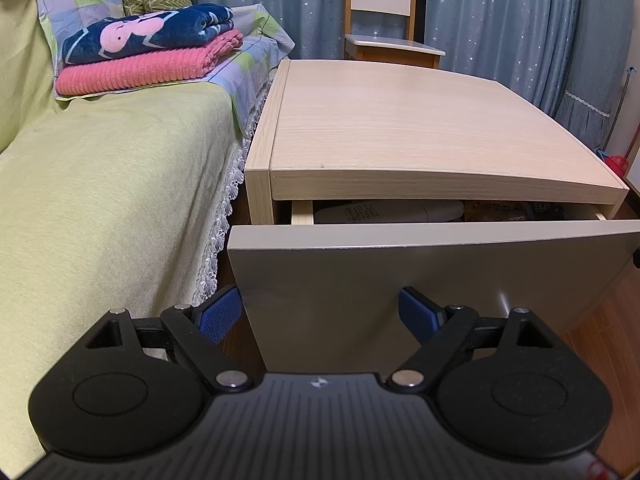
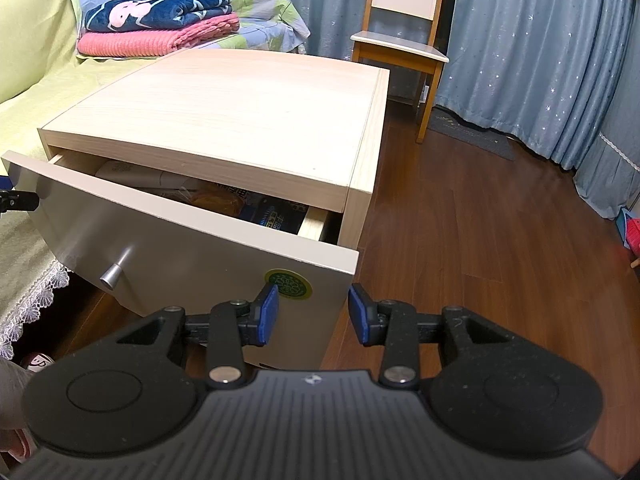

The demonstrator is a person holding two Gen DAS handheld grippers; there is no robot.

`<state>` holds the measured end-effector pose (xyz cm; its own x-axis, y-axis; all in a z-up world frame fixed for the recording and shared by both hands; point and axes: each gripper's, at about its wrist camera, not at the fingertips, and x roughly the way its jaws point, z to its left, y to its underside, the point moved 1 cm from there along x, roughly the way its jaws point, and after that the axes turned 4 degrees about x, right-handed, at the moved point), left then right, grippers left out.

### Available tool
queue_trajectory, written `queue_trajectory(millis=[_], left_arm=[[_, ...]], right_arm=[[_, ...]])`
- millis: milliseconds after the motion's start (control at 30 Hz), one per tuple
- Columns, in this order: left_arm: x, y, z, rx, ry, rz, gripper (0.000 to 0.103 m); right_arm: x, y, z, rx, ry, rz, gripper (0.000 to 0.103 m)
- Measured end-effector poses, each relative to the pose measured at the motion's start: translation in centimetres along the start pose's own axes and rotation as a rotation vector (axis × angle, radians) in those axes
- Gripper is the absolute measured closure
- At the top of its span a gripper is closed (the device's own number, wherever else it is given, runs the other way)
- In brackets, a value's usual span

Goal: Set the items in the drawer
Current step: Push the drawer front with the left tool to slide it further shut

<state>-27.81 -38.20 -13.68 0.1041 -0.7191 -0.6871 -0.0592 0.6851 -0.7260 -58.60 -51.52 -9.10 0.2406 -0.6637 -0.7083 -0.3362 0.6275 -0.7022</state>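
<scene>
A pale wooden nightstand [image 1: 400, 120] [image 2: 248, 108] has its drawer [image 1: 420, 276] [image 2: 168, 248] pulled partly out. Inside lie a white remote [image 1: 384, 213] [image 2: 136, 176], a snack packet [image 2: 216, 202] and a dark blue packet [image 2: 276, 216]. My left gripper [image 1: 320, 314] stands open just in front of the grey drawer front, with nothing between its blue pads. My right gripper [image 2: 313, 312] is open too, at the drawer front's right corner near a green sticker [image 2: 289, 284]. A metal knob [image 2: 114, 271] sticks out of the drawer front.
A bed with a green cover [image 1: 100, 200] and lace trim sits left of the nightstand, with folded pink and navy blankets [image 1: 148, 48]. A wooden chair [image 2: 404, 40] stands behind, before blue curtains [image 2: 540, 40]. Wood floor [image 2: 480, 240] lies to the right.
</scene>
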Motion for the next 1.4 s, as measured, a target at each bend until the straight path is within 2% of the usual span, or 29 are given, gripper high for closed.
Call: queue_trajectory(millis=[1400], left_arm=[[0.93,-0.6,-0.27,-0.006,-0.017,0.002,0.016]], right_arm=[[0.73,-0.77,0.05,-0.005,0.01,-0.004,0.069]])
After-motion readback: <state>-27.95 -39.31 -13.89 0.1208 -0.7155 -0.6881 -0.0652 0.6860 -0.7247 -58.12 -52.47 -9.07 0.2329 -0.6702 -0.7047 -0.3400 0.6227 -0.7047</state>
